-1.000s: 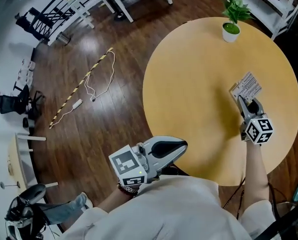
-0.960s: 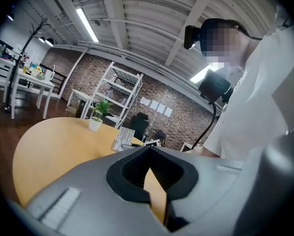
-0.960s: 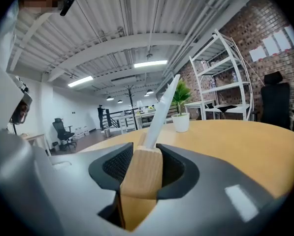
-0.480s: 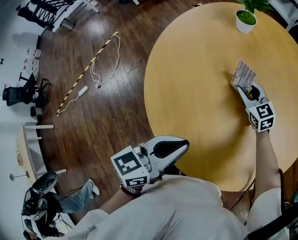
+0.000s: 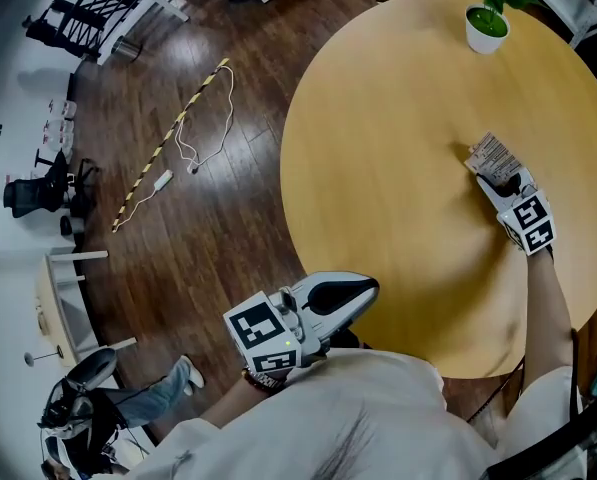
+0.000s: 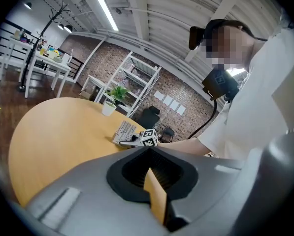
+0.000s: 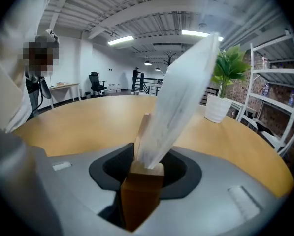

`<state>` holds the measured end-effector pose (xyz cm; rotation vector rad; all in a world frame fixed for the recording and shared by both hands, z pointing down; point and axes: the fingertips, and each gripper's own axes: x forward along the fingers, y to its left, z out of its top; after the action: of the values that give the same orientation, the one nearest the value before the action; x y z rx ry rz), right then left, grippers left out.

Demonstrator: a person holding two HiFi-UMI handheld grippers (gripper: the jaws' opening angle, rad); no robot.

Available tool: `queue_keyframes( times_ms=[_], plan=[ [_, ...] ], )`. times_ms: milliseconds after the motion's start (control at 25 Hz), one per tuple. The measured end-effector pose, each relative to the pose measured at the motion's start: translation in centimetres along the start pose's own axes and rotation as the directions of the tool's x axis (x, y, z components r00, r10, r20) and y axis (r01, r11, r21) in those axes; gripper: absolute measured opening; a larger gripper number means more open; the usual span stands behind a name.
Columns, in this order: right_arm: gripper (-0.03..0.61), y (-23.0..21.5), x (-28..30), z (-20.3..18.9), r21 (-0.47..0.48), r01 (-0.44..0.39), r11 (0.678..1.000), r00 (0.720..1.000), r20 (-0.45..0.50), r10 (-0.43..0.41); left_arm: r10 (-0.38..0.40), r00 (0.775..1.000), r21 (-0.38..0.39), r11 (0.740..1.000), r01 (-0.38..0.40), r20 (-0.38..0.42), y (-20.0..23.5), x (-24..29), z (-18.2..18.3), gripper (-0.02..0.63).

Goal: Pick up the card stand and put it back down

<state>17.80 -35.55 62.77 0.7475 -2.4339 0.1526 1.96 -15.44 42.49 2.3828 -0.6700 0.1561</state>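
The card stand (image 7: 142,181) is a small wooden block with a white printed card (image 7: 186,97) in its slot. My right gripper (image 7: 143,166) is shut on the block. In the head view the card (image 5: 493,155) leans to the upper left at the right side of the round wooden table (image 5: 378,118), just ahead of the right gripper (image 5: 498,176). The left gripper view shows the card stand (image 6: 124,131) low at the table surface, but contact is unclear. My left gripper (image 5: 368,290) hovers shut and holding nothing at the table's near edge.
A potted plant in a white pot (image 5: 485,23) stands at the table's far edge. On the dark wooden floor to the left lie a white cable (image 5: 203,133) and a striped stick (image 5: 168,148). White shelving (image 7: 279,82) stands beyond the table.
The right gripper has come down toward the table with the card stand, and the card has tipped over further. The left gripper has barely shifted.
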Motion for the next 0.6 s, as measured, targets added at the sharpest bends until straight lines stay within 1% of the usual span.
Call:
queue_keyframes(
  times_ms=[40,80,120,200,280,360,440,520,600],
  plan=[
    [0.144,-0.1,-0.1,0.1,0.013,0.012,1.000,1.000,0.002,-0.012,0.001,1.000,0.003,1.000,-0.001,0.004,-0.1,-0.1,0.2,-0.006],
    [0.169,-0.2,-0.2,0.1,0.035,0.025,0.999,1.000,0.006,-0.025,0.001,1.000,0.007,1.000,-0.001,0.008,-0.2,-0.3,0.4,-0.006],
    [0.211,-0.5,-0.3,0.1,0.060,0.039,0.997,0.999,0.008,-0.039,0.002,1.000,0.012,1.000,-0.002,0.011,-0.3,-0.4,0.5,-0.006],
    [0.249,-1.0,-0.8,-0.5,0.096,0.067,0.993,0.998,-0.002,-0.067,0.005,1.000,0.020,1.000,-0.005,0.019,-0.3,-0.9,0.5,-0.006],
    [0.262,-1.0,-1.9,-1.4,0.111,0.105,0.988,0.994,-0.030,-0.102,0.006,1.000,0.024,1.000,-0.006,0.029,-0.7,-1.8,0.3,-0.006],
    [0.264,-0.5,-4.1,-2.4,0.135,0.172,0.976,0.985,-0.051,-0.167,0.001,0.999,0.031,1.000,-0.002,0.041,-1.4,-2.9,0.1,-0.006],
    [0.264,0.3,-7.3,-3.1,0.199,0.261,0.945,0.965,-0.041,-0.258,-0.013,0.999,0.057,0.998,0.010,0.053,-2.0,-4.0,0.0,-0.006],
    [0.264,1.9,-11.0,-3.2,0.286,0.340,0.896,0.935,-0.005,-0.354,-0.024,0.998,0.091,0.996,0.019,0.063,-2.3,-5.1,-0.1,-0.006],
    [0.264,4.8,-15.2,-2.5,0.375,0.389,0.841,0.899,0.043,-0.435,-0.028,0.997,0.117,0.993,0.018,0.077,-2.4,-6.7,-0.3,-0.006]
  ],
)
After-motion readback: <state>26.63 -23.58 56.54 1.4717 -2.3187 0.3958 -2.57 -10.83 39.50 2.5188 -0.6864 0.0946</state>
